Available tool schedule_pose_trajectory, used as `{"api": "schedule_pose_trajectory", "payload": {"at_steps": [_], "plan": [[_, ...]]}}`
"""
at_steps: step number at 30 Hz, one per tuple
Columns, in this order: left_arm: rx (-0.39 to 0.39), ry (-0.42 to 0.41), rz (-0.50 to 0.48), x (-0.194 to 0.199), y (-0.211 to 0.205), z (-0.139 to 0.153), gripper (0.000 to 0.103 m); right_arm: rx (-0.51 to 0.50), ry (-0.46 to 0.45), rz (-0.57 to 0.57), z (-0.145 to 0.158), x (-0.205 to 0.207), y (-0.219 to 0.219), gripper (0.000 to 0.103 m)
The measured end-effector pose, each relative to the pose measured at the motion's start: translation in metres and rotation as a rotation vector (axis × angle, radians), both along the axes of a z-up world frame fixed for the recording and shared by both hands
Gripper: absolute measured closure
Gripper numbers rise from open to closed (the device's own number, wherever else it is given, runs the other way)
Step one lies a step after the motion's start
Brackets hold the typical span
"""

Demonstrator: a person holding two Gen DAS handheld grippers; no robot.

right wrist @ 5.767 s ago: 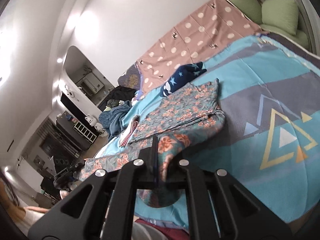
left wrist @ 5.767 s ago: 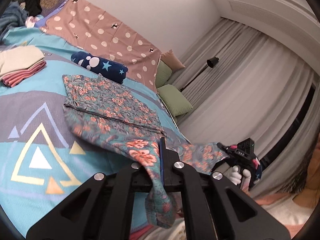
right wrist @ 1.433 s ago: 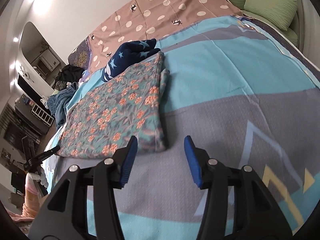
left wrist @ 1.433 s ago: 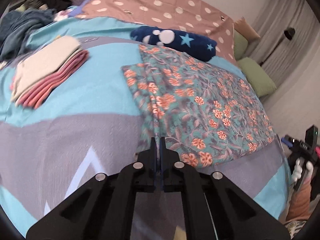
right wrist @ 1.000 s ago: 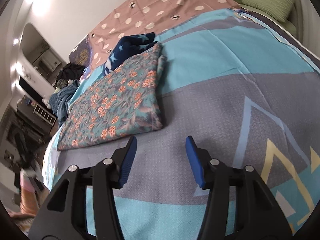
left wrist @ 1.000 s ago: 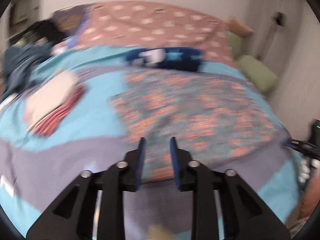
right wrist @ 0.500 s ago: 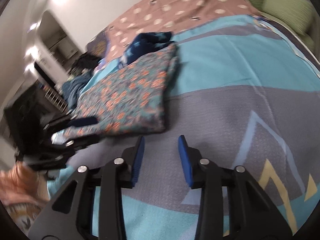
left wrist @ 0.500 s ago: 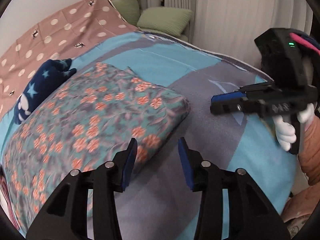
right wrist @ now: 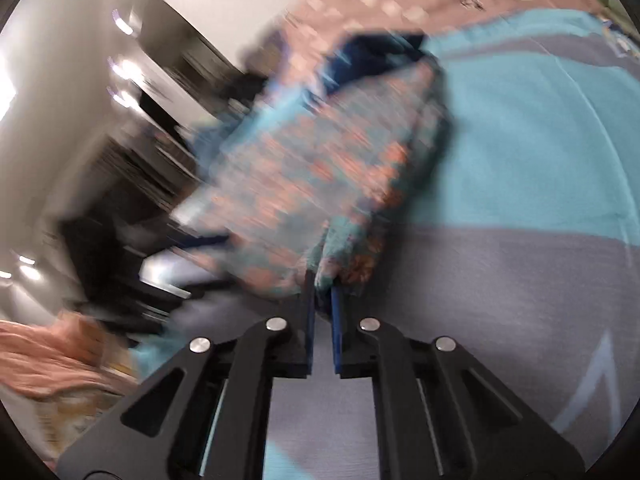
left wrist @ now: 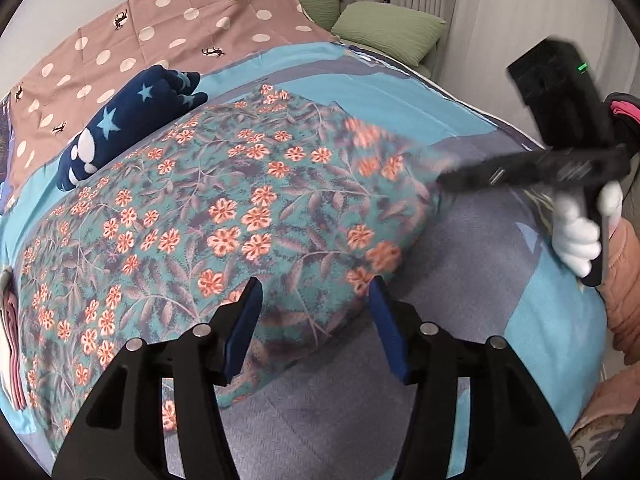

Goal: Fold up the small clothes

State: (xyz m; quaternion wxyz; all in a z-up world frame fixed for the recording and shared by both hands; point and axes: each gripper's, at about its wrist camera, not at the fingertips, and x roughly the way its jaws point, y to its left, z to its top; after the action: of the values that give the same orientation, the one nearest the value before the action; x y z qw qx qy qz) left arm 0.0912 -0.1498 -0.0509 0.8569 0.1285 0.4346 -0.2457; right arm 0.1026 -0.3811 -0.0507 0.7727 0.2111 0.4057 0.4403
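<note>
A folded teal garment with orange flowers (left wrist: 224, 216) lies on the bed's blue and grey blanket (left wrist: 460, 320). My left gripper (left wrist: 316, 320) is open, its jaws standing on either side of the garment's near edge. My right gripper (right wrist: 321, 292) is shut on the garment's near corner (right wrist: 336, 256) and shows from the side in the left wrist view (left wrist: 448, 178) at the garment's right edge. The right wrist view is blurred by motion.
A rolled navy star-print cloth (left wrist: 128, 128) lies behind the garment. A pink dotted cover (left wrist: 160, 40) and green pillows (left wrist: 388, 28) are further back. A folded pink stack (left wrist: 12, 352) sits at the far left. The bed's edge is at the right.
My left gripper swung around to the garment's near edge and opened wide. My right gripper moved in to the garment's corner and shut on it.
</note>
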Motion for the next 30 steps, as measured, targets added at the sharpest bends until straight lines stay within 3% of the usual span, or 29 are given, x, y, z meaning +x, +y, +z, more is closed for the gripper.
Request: {"api": "schedule_pose_trajectory", "payload": {"at_steps": [2,4,7,13,15,16,17,21,28,30], "plan": [[-0.011,0.006,-0.024,0.0,-0.005,0.001,0.047,0.032,-0.044,-0.003,0.014,-0.006,-0.005,0.096],[-0.011,0.003,-0.068,0.0,-0.017,0.0,0.047,-0.001,-0.059,-0.013,0.016,-0.008,-0.005,0.096],[0.03,-0.027,-0.146,0.001,-0.045,-0.002,0.047,-0.018,-0.009,-0.026,0.002,-0.005,-0.001,0.096],[0.198,-0.148,-0.254,0.006,-0.106,-0.02,0.045,0.014,-0.001,-0.024,0.004,-0.005,-0.004,0.093],[0.206,-0.165,-0.245,0.016,-0.112,-0.022,0.059,0.03,0.006,-0.031,0.002,-0.005,-0.011,0.093],[0.202,-0.157,-0.226,0.023,-0.112,-0.023,0.077,0.035,0.009,-0.039,0.001,-0.003,-0.013,0.092],[0.181,-0.133,-0.206,0.029,-0.109,-0.023,0.086,0.041,0.012,-0.048,0.001,-0.002,-0.015,0.092],[0.041,-0.06,-0.124,0.04,-0.083,-0.015,0.089,0.036,0.053,-0.121,-0.011,0.009,-0.032,0.087],[-0.019,-0.048,-0.112,0.032,-0.071,-0.01,0.089,-0.069,0.197,-0.169,-0.038,0.034,-0.027,0.086],[-0.031,-0.041,-0.11,0.032,-0.07,-0.01,0.089,-0.069,0.21,-0.165,-0.035,0.041,-0.024,0.081]]}}
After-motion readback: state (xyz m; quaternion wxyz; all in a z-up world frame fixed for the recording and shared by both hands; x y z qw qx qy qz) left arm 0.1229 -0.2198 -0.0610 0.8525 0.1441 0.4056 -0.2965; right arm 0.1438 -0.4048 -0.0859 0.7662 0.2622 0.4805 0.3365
